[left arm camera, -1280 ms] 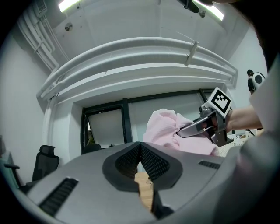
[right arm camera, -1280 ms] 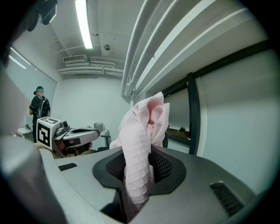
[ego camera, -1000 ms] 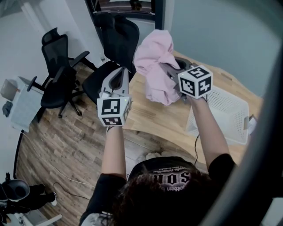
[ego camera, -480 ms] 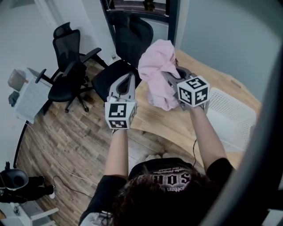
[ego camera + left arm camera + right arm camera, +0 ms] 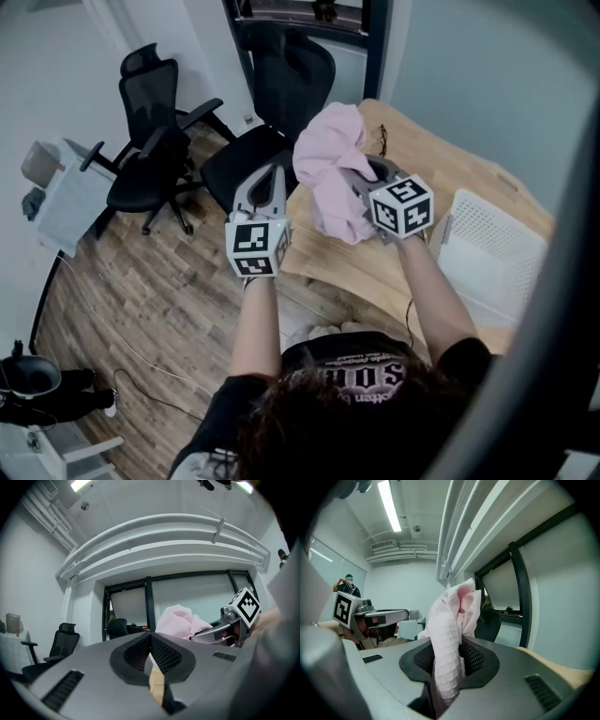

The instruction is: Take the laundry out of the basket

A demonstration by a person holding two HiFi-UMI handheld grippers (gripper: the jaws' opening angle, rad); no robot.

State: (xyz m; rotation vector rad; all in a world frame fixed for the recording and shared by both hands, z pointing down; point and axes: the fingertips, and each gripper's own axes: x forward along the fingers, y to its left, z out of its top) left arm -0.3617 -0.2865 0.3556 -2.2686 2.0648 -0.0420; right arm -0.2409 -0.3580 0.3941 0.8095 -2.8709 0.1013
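Plainly, the pink cloth is clamped inside the right tool.

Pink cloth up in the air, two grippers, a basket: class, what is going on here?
A person holds a gripper in each hand. The right gripper is shut on a pink cloth, which hangs lifted above the wooden table, clear of the white basket at the person's right. The left gripper, jaws together with nothing between them, is held beside the cloth.
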